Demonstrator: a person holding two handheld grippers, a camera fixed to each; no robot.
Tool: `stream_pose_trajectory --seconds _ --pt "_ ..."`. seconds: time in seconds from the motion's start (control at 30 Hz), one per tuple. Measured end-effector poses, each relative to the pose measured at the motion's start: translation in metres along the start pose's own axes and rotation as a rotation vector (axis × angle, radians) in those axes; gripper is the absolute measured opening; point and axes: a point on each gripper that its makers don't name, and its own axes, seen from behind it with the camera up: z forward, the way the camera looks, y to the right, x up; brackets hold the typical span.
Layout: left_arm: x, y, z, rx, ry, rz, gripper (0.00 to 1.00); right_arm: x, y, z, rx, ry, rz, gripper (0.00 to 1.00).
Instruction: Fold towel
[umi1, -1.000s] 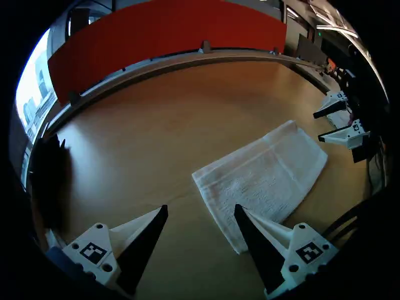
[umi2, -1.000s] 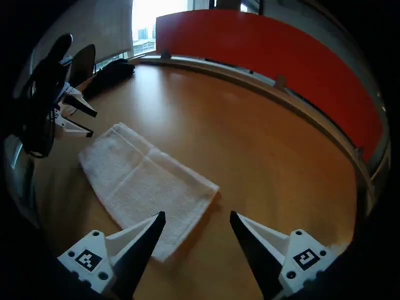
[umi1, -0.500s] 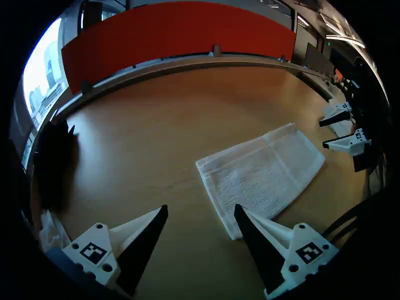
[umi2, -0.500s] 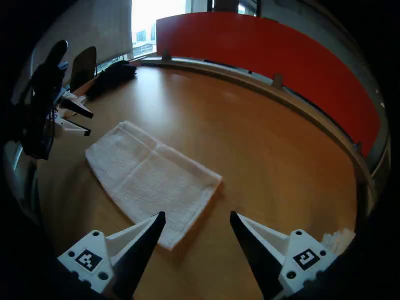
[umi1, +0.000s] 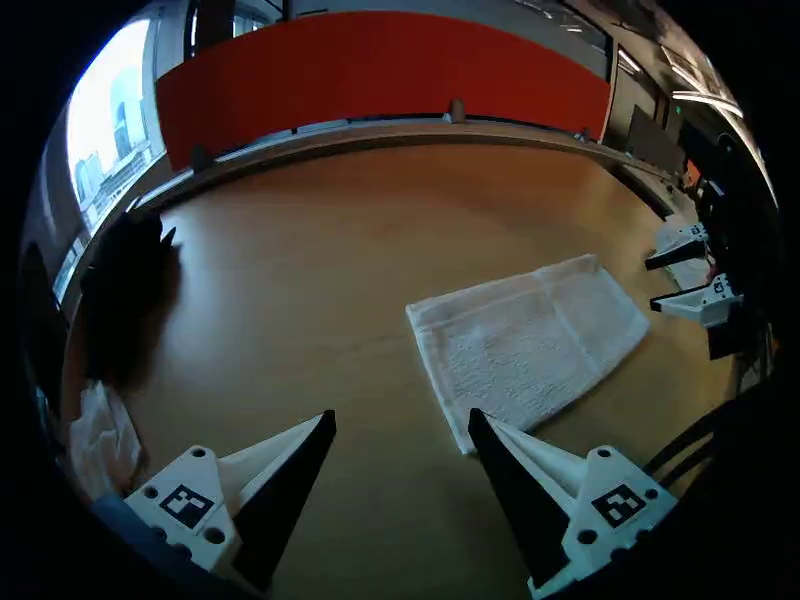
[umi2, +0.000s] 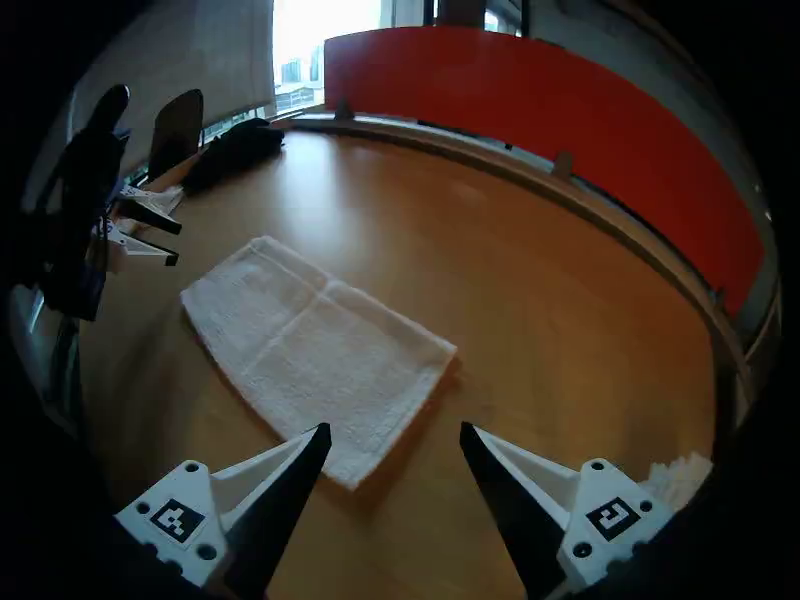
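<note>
Left gripper (umi1: 400, 470), right gripper (umi2: 393, 480) both wide open, empty, now farther from towel (umi2: 315, 355) than before; towel lies folded, task probably done.

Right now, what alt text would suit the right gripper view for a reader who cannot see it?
A white towel, folded flat, lies on a wooden table just ahead of the open right gripper. The left gripper, also open, is held beyond the towel's far end, and a red partition lines the table's far edge.
</note>
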Motion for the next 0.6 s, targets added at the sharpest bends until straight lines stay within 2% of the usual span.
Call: stream_pose_trajectory --seconds 0.6 --pt "-0.029 -0.013 -0.029 0.067 0.025 -0.080 0.99 -0.014 -0.011 0.003 0.048 -0.036 -0.054 0.99"
